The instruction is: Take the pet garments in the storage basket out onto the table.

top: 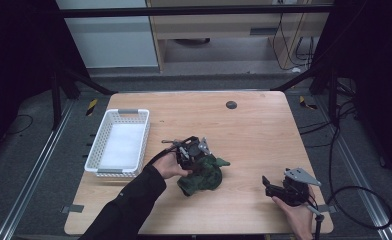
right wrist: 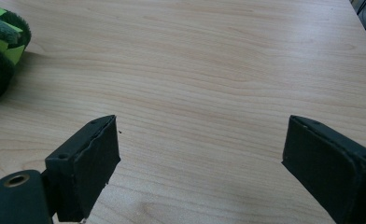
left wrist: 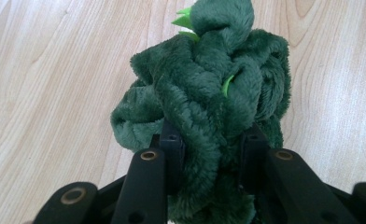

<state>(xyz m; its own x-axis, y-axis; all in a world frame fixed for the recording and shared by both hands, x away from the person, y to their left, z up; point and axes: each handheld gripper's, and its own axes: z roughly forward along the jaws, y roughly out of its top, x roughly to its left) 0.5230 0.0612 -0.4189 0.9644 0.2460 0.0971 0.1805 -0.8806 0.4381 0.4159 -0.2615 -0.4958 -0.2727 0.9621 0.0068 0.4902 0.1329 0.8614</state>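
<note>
Pinching a fold of the dark green plush toy point(left wrist: 204, 93) at mid-worktop point(top: 254, 125), the left gripper point(left wrist: 209, 154) risks gathering only loose pile; lifted, the soft body could slip free or sag and snag the white basket point(top: 104, 130) rim. The right gripper point(right wrist: 200, 163) idles near the front right edge, jaws spread wide, too far away to catch it. No writing is legible.
</note>
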